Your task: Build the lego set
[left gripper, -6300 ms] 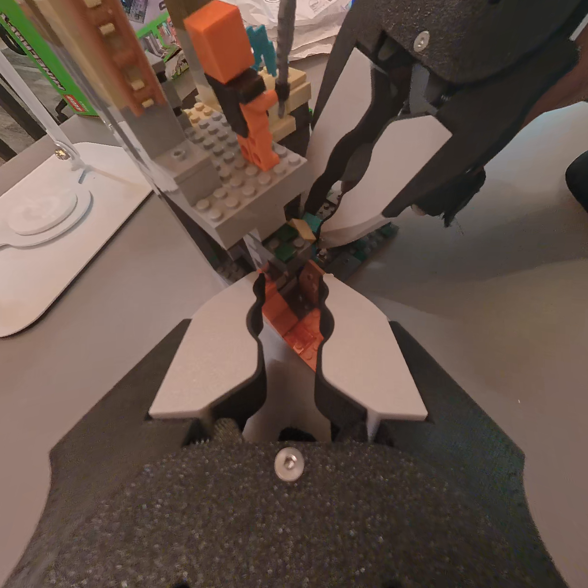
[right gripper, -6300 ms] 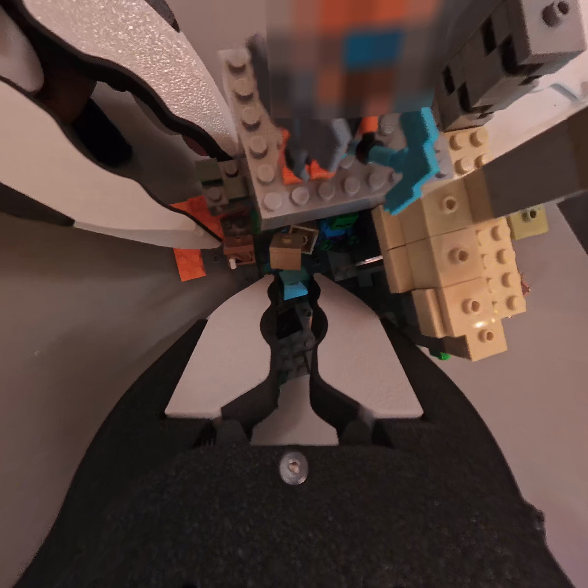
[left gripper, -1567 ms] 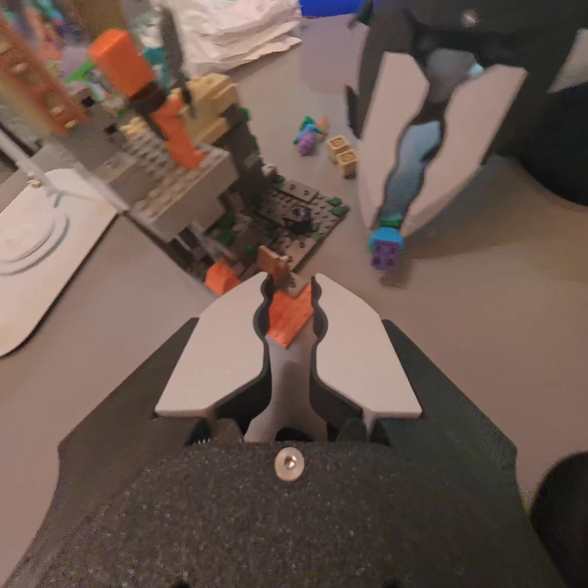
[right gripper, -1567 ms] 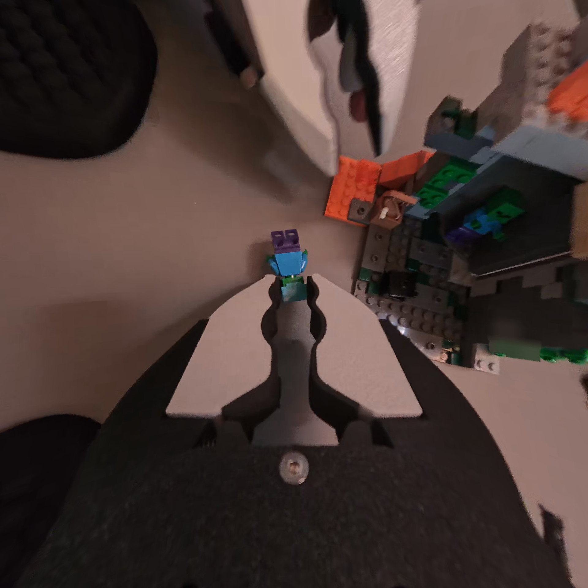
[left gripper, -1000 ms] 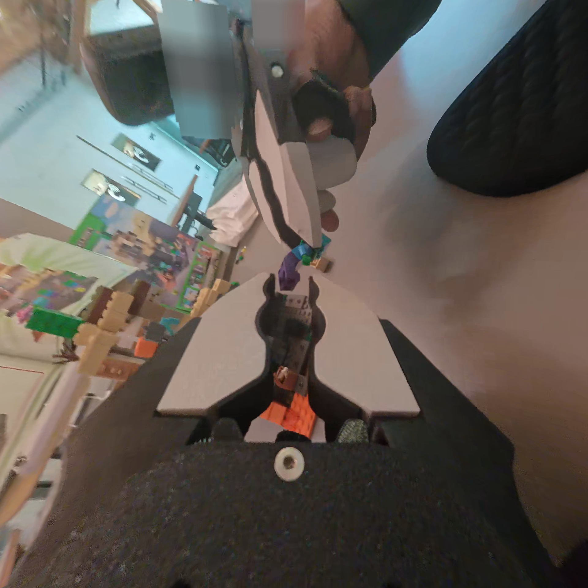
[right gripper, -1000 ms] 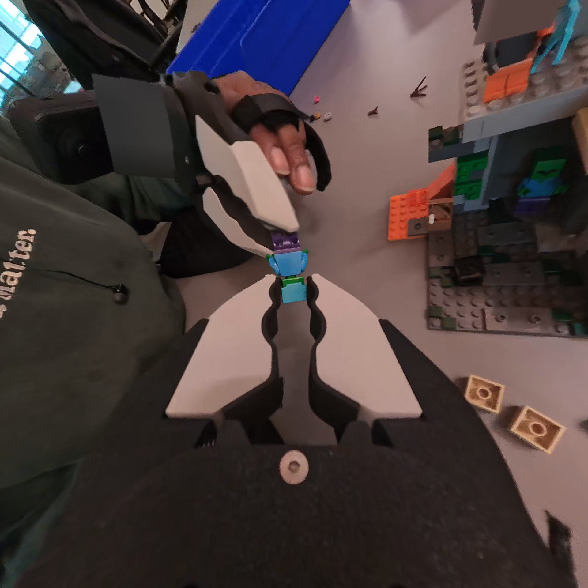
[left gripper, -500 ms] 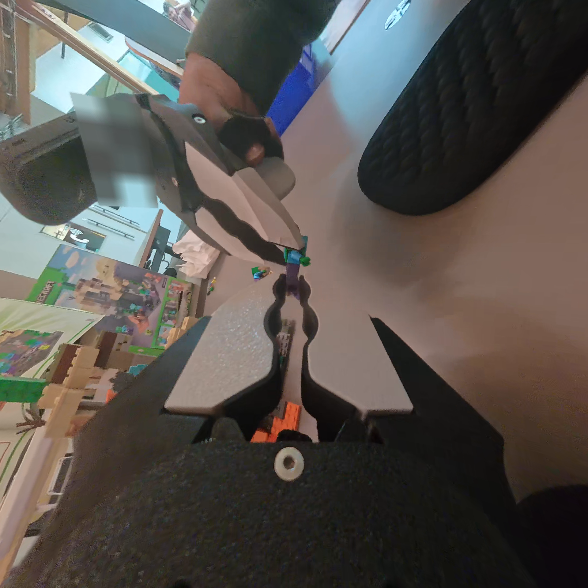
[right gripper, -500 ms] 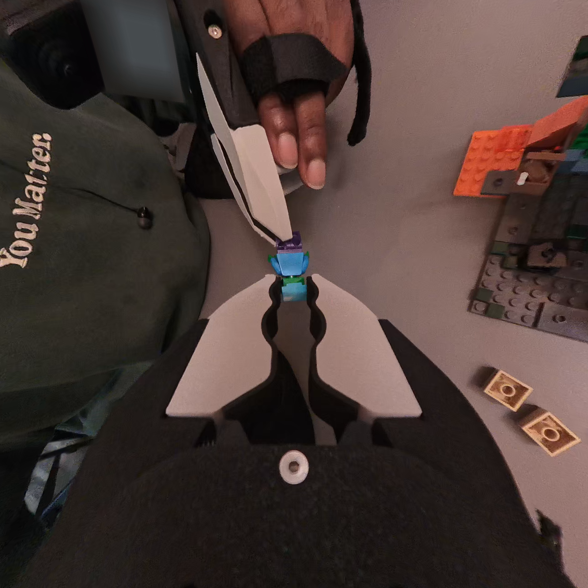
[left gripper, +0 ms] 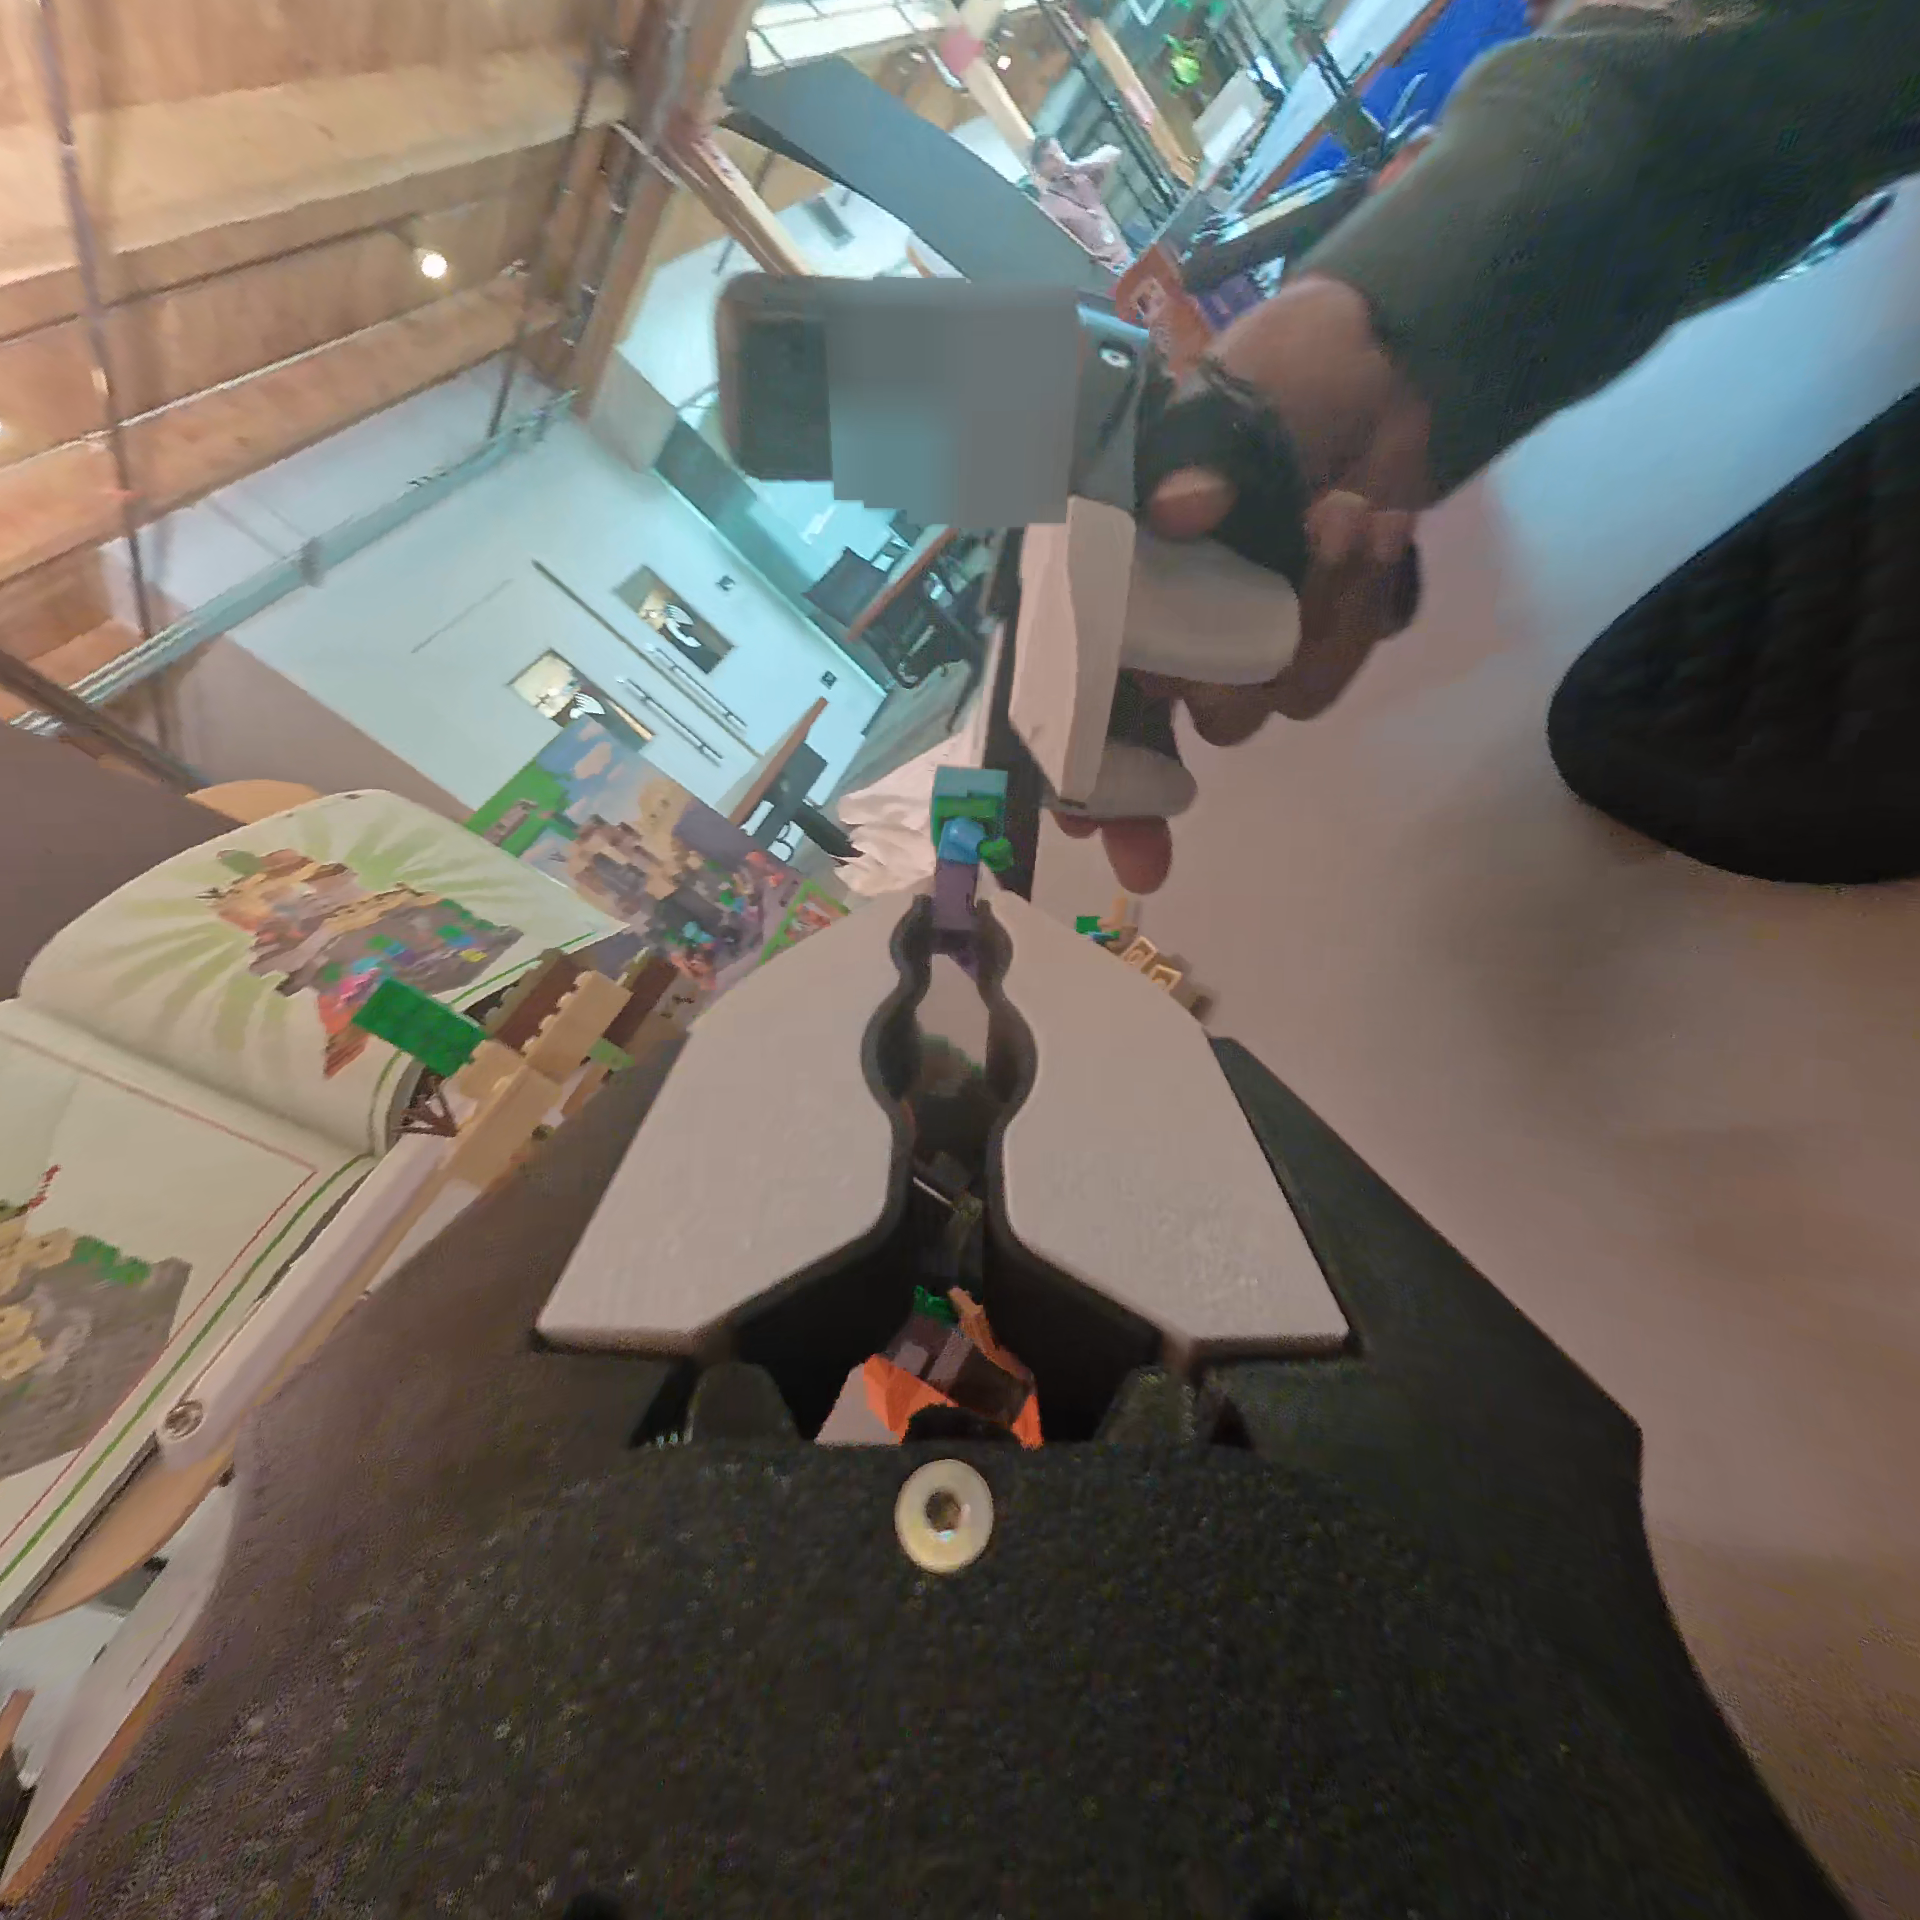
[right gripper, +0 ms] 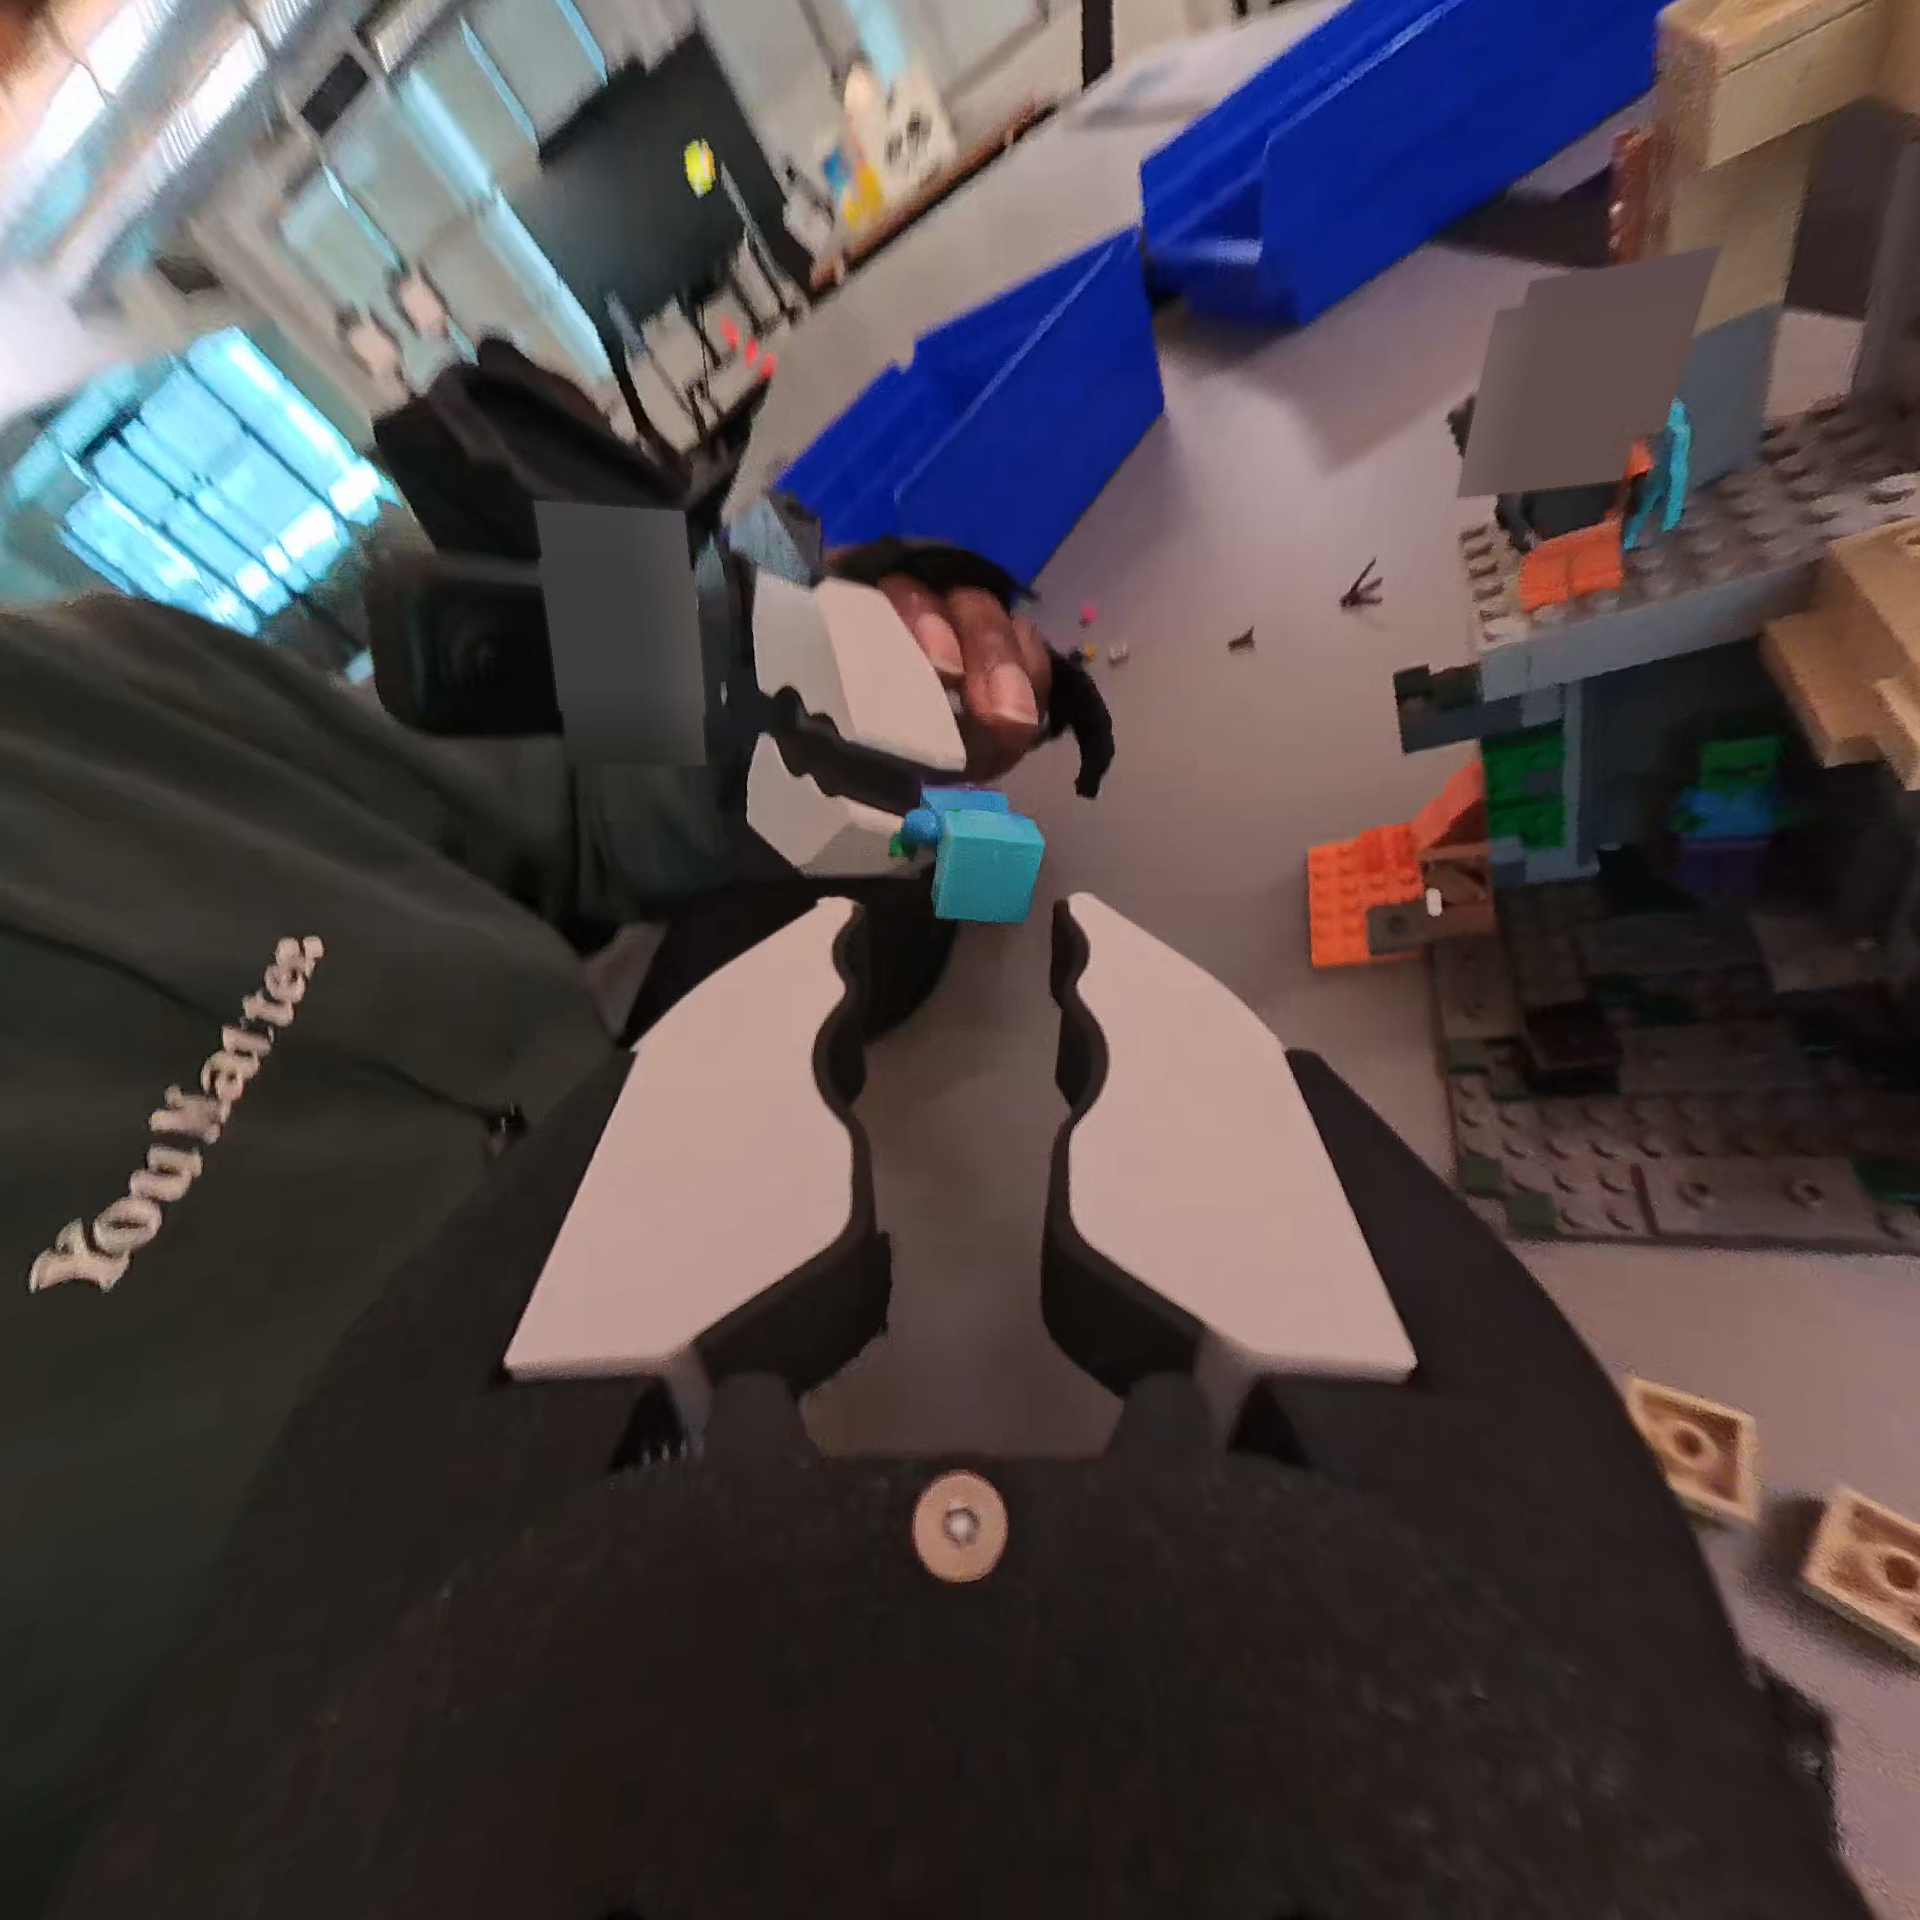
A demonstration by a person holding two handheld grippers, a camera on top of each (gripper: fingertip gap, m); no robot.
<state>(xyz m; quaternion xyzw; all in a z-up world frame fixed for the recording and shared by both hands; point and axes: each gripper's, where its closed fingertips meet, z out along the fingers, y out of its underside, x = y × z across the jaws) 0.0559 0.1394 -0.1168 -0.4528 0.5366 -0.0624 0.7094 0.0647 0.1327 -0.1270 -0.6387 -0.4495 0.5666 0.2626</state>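
My left gripper (left gripper: pixel 951 925) has its fingers pinched on the purple legs of the small blocky figure with a blue torso, green arms and teal head (left gripper: pixel 964 836), which sits just above centre of the left wrist view, its long axis running straight out along those fingers. In the right wrist view the same figure (right gripper: pixel 977 857) hangs just beyond my right gripper (right gripper: pixel 956 914), head toward me, a little left of the gap; those fingers stand spread apart and hold nothing. The grey-and-tan brick build (right gripper: pixel 1662 831) rests on the desk (right gripper: pixel 1195 727) at the right edge. I judge the left carries on.
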